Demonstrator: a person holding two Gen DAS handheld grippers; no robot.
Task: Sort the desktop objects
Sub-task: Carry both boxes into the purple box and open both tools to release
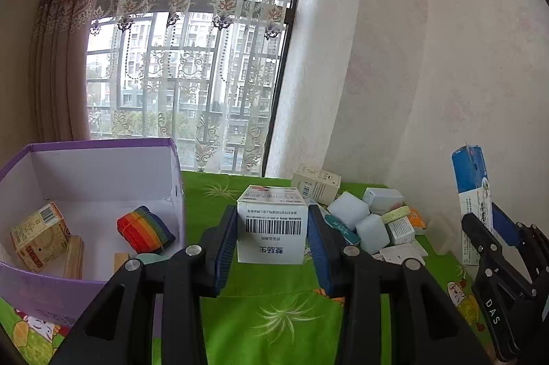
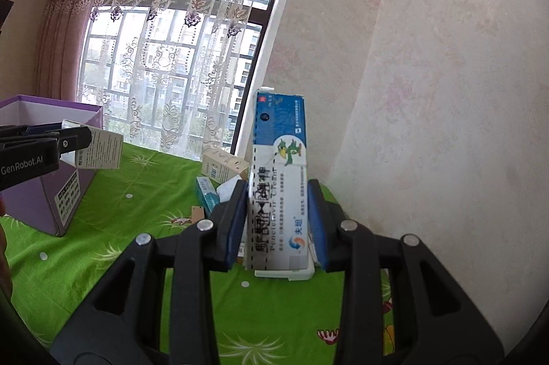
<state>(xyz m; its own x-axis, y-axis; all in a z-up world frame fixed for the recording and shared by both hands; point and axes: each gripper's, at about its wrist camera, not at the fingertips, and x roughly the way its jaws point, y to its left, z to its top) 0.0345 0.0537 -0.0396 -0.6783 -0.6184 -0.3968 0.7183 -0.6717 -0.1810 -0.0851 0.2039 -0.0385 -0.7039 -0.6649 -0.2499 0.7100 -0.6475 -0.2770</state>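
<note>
Through the left wrist camera, your left gripper [image 1: 272, 233] is clamped on a white barcode carton [image 1: 271, 224], with the purple bin [image 1: 103, 159] to its left. It's probably light and crushable, so squeeze its flat sides gently. Through the right wrist camera, your right gripper [image 2: 278, 221] pinches an upright blue cream box [image 2: 279, 183] low down; it's likely top-heavy.
</note>
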